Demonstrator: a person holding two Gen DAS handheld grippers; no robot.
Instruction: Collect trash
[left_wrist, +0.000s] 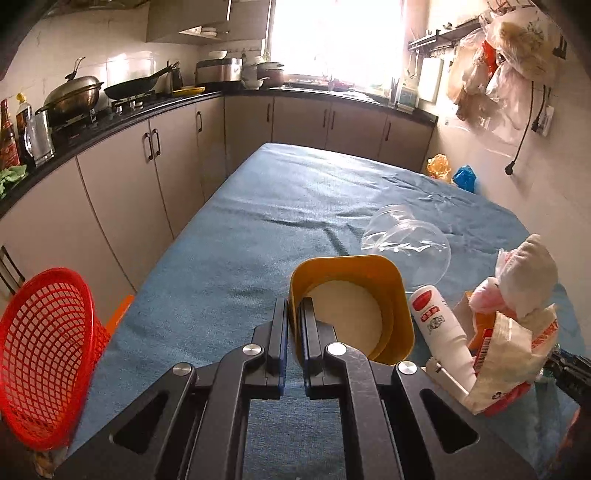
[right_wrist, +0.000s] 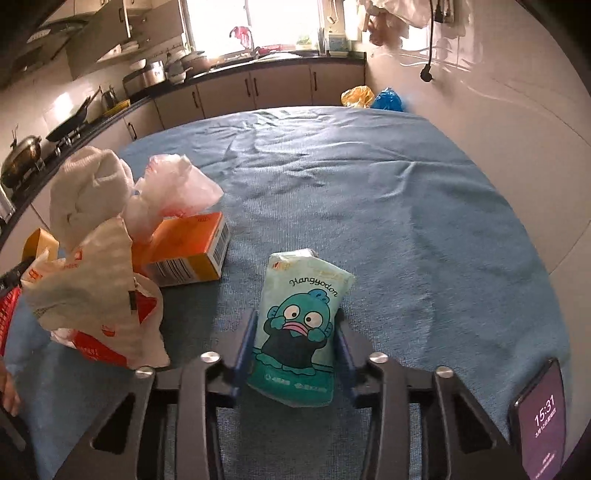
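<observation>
Left gripper (left_wrist: 294, 314): pinching the near wall of the yellow cup (left_wrist: 351, 306), one finger inside, one outside.
Right gripper (right_wrist: 295, 332): pressed onto the sides of the tissue pack (right_wrist: 299, 325), which sits low over the blue cloth (right_wrist: 406, 221).
Handling: cup likely light and stiff, so the rim grip suits it; pack soft and squashy, best held mid-body.
Left view only: red basket (left_wrist: 44, 354), clear plastic cup (left_wrist: 406, 240), white bottle (left_wrist: 439, 325).
Right view only: orange box (right_wrist: 184, 251), phone (right_wrist: 543, 413).

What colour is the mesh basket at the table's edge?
Red basket, clearest in the left wrist view.
</observation>
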